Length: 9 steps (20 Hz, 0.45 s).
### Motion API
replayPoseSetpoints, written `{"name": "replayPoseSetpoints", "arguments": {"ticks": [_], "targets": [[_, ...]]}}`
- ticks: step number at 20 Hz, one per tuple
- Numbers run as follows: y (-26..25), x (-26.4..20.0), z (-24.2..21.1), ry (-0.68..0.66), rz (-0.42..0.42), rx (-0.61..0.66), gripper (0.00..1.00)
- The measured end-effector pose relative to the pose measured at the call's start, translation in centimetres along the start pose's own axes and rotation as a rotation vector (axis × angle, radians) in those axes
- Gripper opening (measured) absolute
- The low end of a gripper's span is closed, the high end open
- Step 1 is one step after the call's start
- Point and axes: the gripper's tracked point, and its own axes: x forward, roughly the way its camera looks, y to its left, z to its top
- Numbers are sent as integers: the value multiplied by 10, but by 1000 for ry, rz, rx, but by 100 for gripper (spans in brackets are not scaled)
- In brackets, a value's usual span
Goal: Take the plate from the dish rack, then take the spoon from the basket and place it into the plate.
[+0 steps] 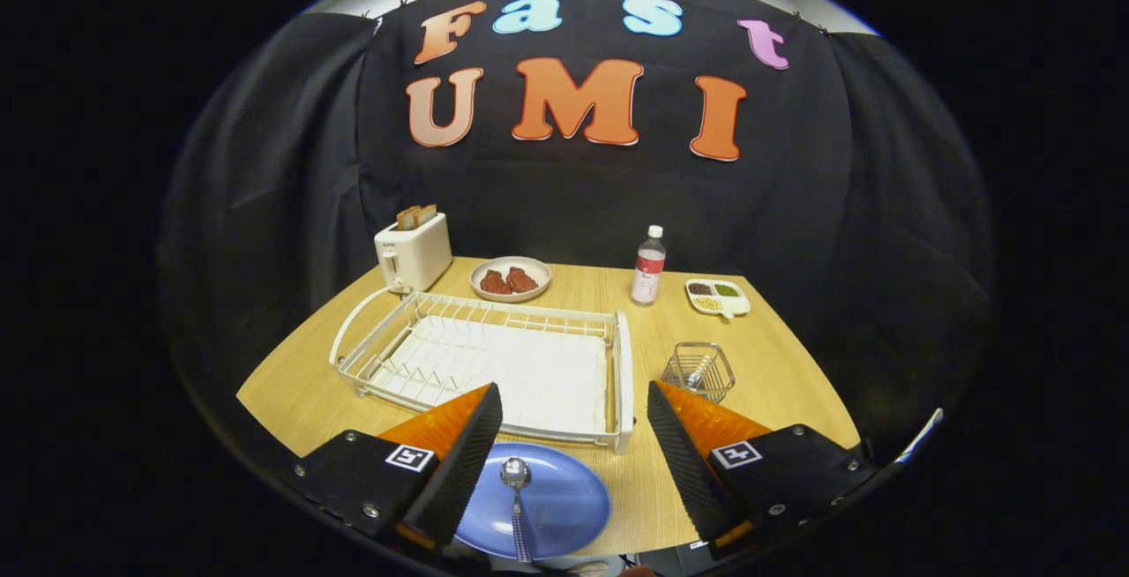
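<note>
A blue plate lies flat on the wooden table near its front edge, partly behind my left finger. A metal spoon with a checked handle rests in the plate, bowl pointing away from me. My gripper is open above the plate, fingers wide apart and holding nothing. The white wire dish rack stands just beyond the fingers with no dishes in it. A small wire basket sits to the right of the rack, with something metallic inside.
At the back of the table stand a white toaster with bread, a plate of red food, a plastic bottle and a small divided dish. Black cloth walls the booth.
</note>
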Motion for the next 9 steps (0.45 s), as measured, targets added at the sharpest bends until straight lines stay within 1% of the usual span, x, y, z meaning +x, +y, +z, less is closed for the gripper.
{"name": "replayPoseSetpoints", "arguments": {"ticks": [5, 9], "targets": [[-22, 4, 52, -91, -29, 15, 98], [-33, 2, 92, -173, -36, 39, 98]]}}
